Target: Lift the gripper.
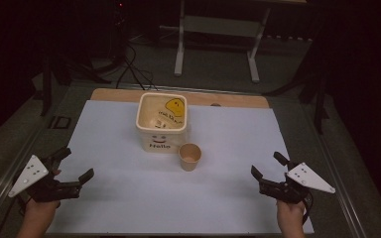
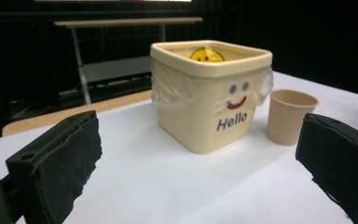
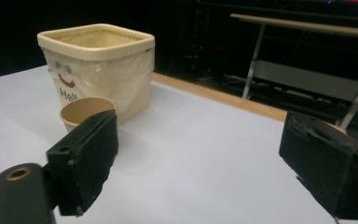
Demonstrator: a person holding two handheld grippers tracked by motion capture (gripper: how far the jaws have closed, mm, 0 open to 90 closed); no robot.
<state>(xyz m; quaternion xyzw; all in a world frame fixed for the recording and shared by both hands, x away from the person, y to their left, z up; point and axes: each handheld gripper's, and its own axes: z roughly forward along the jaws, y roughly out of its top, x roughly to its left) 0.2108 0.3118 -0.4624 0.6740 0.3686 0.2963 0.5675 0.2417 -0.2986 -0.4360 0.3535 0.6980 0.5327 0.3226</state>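
**Cup waits by the bin**

From above, both grippers, left [image 1: 77, 166] and right [image 1: 267, 166], rest wide apart, empty, likely poised to start. Left gripper view: paper cup [image 2: 289, 116] just beside the bin [image 2: 209, 98]. Right gripper view: cup upright, probably for binning.

Cream bin [image 2: 205, 116]: smooth plastic, slight sheen, printed "Hello" face; thin clear plastic liner [image 2: 168, 88], crinkled and glossy, folded over under the rim. Yellow smiley packet [image 1: 173, 106] inside the bin, at 1 o'clock in it: shiny print. Paper cup [image 1: 190, 156], at 5 o'clock from the bin: matt tan paper, smooth, rolled rim. Surface [image 1: 228, 144]: matt pale sheet, smooth, no glare; bare light wood strip [image 1: 238, 100] at its 12 o'clock edge. Left gripper [image 2: 198, 158] and right gripper [image 3: 198, 158]: matt black pads, foam-like, rough with ragged edges; black plastic body. Grey three-cornered plates [image 1: 30, 174]: flat, matt, hard-looking.
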